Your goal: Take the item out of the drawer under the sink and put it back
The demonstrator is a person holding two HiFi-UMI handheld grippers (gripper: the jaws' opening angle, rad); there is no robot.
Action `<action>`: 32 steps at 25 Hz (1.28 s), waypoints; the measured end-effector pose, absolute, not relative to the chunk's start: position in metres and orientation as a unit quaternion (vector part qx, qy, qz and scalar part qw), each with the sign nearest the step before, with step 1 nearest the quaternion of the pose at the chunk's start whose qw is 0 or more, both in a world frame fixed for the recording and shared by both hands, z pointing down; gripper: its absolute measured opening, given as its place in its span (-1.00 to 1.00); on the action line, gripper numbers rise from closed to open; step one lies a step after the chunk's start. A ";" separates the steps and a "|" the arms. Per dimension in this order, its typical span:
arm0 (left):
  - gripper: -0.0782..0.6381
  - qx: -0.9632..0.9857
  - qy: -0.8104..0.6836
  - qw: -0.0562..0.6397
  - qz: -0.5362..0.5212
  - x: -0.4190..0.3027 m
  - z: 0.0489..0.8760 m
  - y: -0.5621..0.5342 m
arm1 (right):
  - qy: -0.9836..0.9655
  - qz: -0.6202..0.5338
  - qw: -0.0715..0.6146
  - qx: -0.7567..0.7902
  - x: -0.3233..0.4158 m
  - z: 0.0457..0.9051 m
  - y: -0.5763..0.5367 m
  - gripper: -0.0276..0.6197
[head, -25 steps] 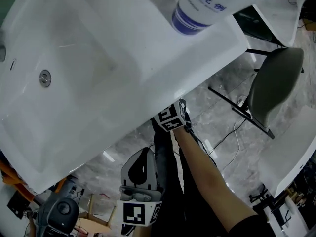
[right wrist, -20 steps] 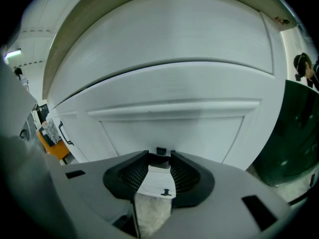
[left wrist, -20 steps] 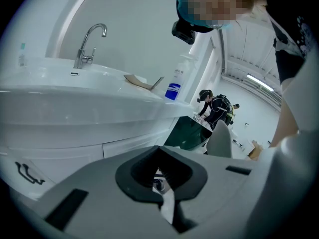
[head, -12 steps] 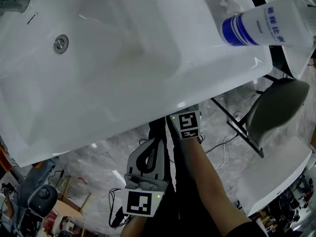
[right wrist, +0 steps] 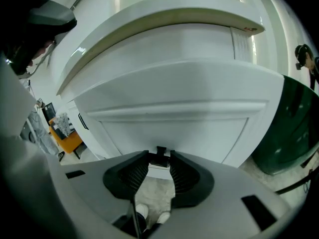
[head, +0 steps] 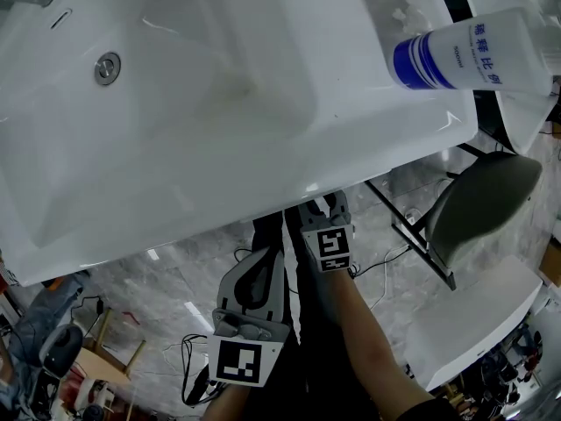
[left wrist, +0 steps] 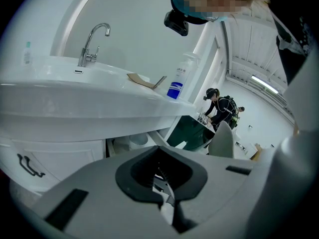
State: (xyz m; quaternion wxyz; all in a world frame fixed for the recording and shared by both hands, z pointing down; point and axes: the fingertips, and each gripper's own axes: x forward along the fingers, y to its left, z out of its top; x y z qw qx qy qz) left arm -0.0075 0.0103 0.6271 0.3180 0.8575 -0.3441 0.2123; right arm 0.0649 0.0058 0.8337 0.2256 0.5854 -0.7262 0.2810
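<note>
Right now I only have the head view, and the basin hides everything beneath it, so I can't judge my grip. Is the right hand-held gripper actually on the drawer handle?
Observer: Yes. In the right gripper view, the right hand-held gripper has its jaw tips closed on the small dark drawer handle.
Operator: Has the drawer come out at all?
Observer: It doesn't look so. The white drawer front shows no opening along its top edge.
Operator: And the other one?
Observer: The left hand-held gripper has its jaws together, with nothing between them.
</note>
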 end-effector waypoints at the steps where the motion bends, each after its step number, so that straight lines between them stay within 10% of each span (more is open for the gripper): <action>1: -0.78 0.857 -0.345 0.318 0.212 -0.007 0.627 0.011 | -0.725 0.281 0.225 0.587 0.065 0.833 0.006 -0.49; 14: -0.78 0.851 -0.358 0.319 0.215 -0.008 0.629 0.017 | -0.713 0.301 0.229 0.591 0.070 0.824 0.066 -0.52; 15: -0.78 0.849 -0.360 0.320 0.215 -0.009 0.629 0.017 | -0.708 0.309 0.236 0.590 0.071 0.825 0.081 -0.87; 20: -0.78 0.852 -0.366 0.311 0.209 -0.006 0.626 0.012 | -0.690 0.356 0.265 0.573 0.086 0.840 0.137 -0.88; 32: -0.78 0.867 -0.403 0.246 0.160 0.000 0.544 -0.019 | -0.760 0.279 0.180 0.559 0.110 0.679 0.061 -0.87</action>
